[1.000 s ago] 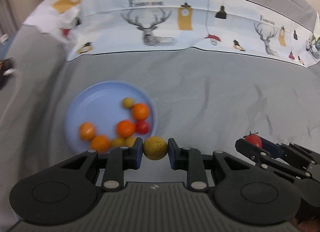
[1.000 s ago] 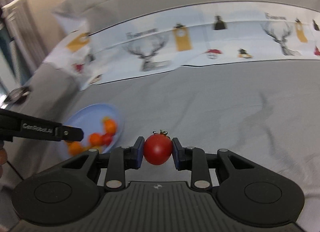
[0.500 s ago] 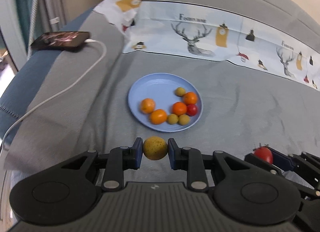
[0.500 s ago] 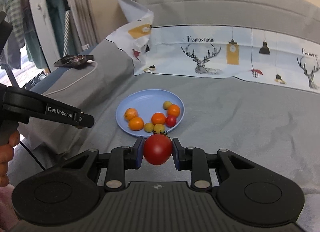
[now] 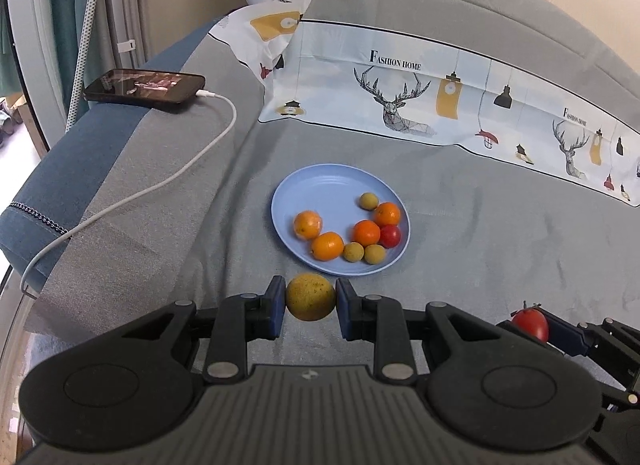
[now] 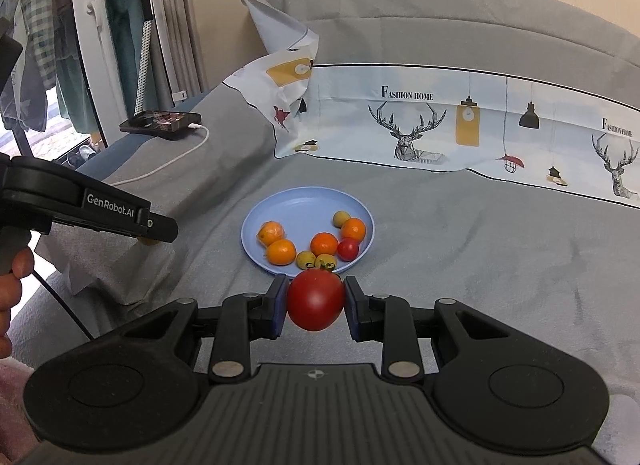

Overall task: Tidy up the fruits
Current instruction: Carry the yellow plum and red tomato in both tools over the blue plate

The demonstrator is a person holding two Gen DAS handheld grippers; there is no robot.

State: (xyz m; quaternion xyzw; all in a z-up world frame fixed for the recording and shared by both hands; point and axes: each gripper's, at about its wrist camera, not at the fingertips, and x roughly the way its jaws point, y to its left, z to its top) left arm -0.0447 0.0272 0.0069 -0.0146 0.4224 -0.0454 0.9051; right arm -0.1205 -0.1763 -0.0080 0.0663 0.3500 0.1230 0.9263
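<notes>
Grey cloth covers the sofa seat [image 5: 480, 225] where a pale blue plate [image 5: 320, 189] lies flat, its rim clear of everything else on the cushion. On the plate sit four oranges [image 5: 307, 224], three small yellow-green fruits [image 5: 368, 201] and one small red tomato [image 5: 390, 236], all gathered toward the near and right side, so the far left part of the dish is bare.

The left gripper [image 5: 311, 307] is clamped on a speckled yellow fruit [image 5: 310, 297], both blue pads pressing its sides, held just short of the plate's near rim. The right gripper [image 6: 316, 307] is clamped on a larger red tomato [image 6: 315, 299] with a green stem cap, which from this view overlaps the plate's near edge. In the left wrist view that tomato [image 5: 531, 324] shows low on the right, well apart from the plate.

To the left, the grey-and-blue armrest [image 5: 120, 169] rises beside the seat, carrying a phone [image 5: 145, 88] and its white cable [image 5: 168, 181], which trails down over the edge. A printed deer-pattern cloth [image 5: 420, 105] lines the seat's far edge. Wide open cushion lies to the right of the plate.
</notes>
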